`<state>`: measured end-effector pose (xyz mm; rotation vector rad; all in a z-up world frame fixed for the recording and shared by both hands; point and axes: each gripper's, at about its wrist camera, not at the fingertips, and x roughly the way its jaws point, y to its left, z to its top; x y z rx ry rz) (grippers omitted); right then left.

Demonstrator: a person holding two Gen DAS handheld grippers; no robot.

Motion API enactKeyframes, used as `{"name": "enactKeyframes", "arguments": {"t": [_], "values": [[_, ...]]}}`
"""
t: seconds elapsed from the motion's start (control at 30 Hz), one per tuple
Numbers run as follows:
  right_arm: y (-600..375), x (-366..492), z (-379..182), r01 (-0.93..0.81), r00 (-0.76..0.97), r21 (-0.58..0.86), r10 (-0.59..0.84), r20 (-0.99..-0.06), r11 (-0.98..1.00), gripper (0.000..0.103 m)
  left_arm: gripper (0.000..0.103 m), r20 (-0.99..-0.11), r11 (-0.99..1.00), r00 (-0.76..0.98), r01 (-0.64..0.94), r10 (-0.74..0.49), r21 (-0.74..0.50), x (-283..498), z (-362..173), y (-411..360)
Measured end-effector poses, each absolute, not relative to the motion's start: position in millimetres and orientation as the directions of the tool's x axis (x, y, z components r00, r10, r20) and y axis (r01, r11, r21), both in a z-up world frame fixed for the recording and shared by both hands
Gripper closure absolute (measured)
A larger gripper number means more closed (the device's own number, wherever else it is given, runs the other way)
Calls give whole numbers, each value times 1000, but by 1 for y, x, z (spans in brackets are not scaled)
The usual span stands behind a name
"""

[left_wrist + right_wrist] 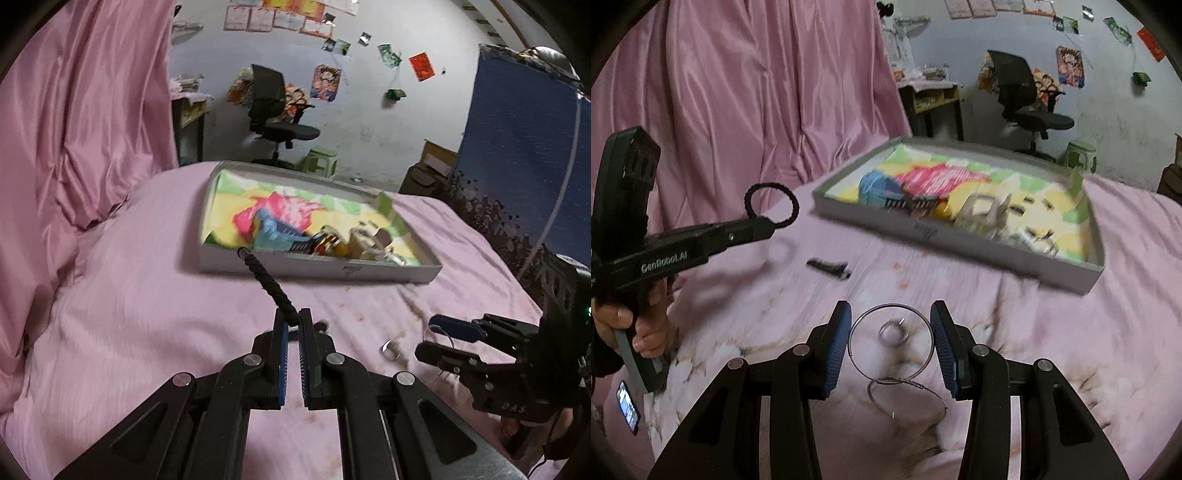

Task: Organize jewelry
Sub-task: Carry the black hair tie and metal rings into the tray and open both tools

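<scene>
2 claws: left claw point(292, 325) on black hair tie point(771, 205).

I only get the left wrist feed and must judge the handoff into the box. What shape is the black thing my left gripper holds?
Observer: From the right wrist view, the left gripper is shut on a black hair tie, a closed loop.
Operator: What is the right gripper doing?
Observer: The right gripper is open around a thin silver hoop, fingers beside it.
Operator: Anything else loose on the bed?
Observer: A black hair clip lies on the pink sheet, short of the box.
</scene>
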<state>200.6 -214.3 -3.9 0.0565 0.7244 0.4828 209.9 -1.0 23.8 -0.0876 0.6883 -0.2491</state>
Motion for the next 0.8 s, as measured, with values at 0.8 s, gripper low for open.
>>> {"name": "enactKeyframes", "arguments": {"t": [0.8], "values": [[-280, 325, 18, -239, 731, 268, 355, -583, 933, 63, 97, -598, 917, 698, 339, -395, -210, 310, 28, -67]]}}
